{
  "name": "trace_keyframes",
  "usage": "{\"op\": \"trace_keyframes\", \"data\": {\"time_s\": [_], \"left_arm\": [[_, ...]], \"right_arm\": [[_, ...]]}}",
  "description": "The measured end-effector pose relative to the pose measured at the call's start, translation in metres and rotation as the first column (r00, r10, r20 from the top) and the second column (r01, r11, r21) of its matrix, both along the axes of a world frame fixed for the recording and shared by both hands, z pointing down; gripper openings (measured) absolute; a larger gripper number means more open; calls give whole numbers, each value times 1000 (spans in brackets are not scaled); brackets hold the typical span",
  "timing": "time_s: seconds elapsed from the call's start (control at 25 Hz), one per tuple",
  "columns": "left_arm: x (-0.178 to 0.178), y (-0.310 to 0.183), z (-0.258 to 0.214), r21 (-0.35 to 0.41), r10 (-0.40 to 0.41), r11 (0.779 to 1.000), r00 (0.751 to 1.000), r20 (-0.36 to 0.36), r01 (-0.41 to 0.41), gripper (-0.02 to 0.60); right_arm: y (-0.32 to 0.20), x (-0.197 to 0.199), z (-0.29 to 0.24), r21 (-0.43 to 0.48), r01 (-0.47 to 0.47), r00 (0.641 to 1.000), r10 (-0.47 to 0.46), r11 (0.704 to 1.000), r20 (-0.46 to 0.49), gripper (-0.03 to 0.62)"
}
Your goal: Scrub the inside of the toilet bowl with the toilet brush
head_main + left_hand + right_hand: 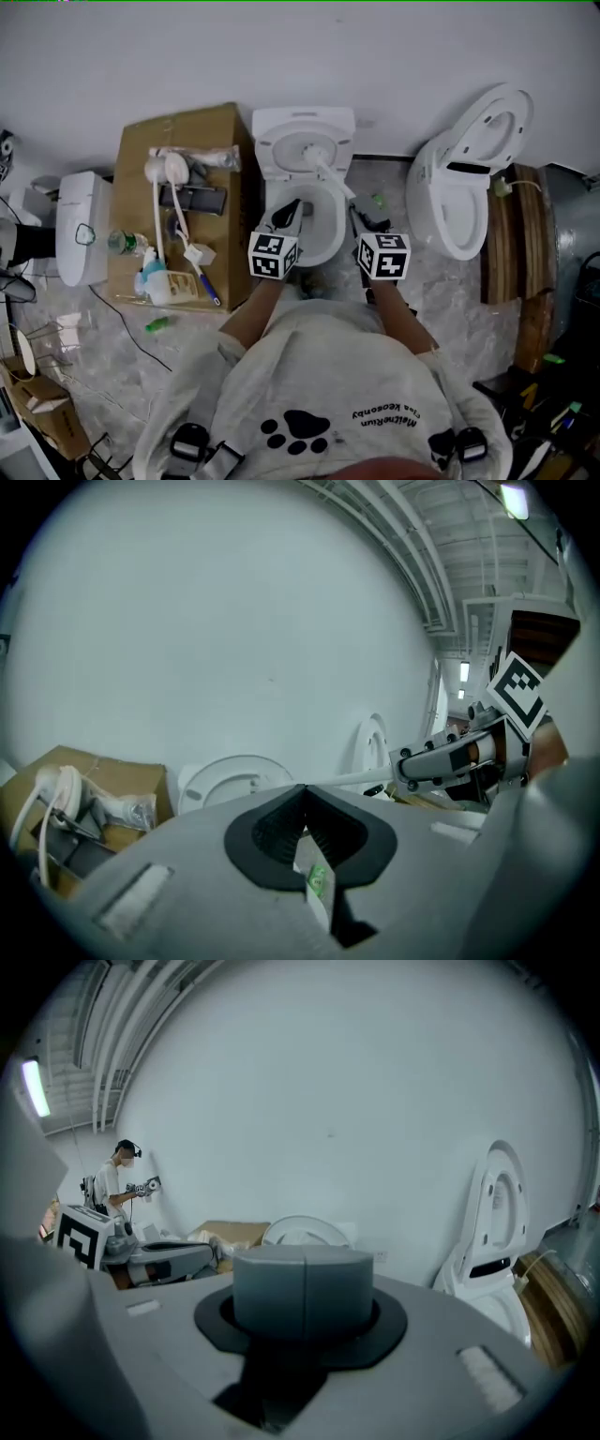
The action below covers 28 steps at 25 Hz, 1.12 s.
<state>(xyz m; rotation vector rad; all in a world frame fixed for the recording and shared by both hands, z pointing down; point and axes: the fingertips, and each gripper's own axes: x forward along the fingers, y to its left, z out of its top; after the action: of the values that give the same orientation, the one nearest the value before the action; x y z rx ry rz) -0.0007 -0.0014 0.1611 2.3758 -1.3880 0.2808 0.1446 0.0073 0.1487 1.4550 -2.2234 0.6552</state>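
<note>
Both my forearms reach forward and down, side by side over the toilet bowl. The right gripper has its jaws pressed together; the white handle of the toilet brush runs from their tip ahead into the bowl. The left gripper sits just left of it, jaws meeting at the tips on a white strip. The strip's green tag is too small to read. The print on my shirt is illegible.
</note>
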Motion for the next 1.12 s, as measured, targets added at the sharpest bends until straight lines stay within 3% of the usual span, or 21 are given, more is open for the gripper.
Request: {"op": "trace_keyframes", "data": {"time_s": [0.28,0.56,0.76,0.84,0.96,1.12], "left_arm": [[-1,-18,-84,140,-37,989,999,-13,39,3],[-3,-23,-177,325,-47,945,999,12,41,3],[-12,-6,-222,438,-67,898,996,56,36,3],[-18,0,-227,455,-76,890,995,63,40,2],[-27,5,-220,440,-86,896,995,56,53,3],[-37,9,-206,421,-89,905,994,57,57,3]], "right_arm": [[-17,3,-93,250,-15,1000,19,968,-13,152],[-30,-11,-183,505,-18,998,47,863,-45,152],[-24,-30,-220,599,-12,998,44,801,-39,152],[-19,-38,-224,621,-8,998,48,784,-48,152],[-11,-50,-218,621,-4,998,40,784,-44,152],[-2,-64,-199,590,-3,999,26,808,-31,152]]}}
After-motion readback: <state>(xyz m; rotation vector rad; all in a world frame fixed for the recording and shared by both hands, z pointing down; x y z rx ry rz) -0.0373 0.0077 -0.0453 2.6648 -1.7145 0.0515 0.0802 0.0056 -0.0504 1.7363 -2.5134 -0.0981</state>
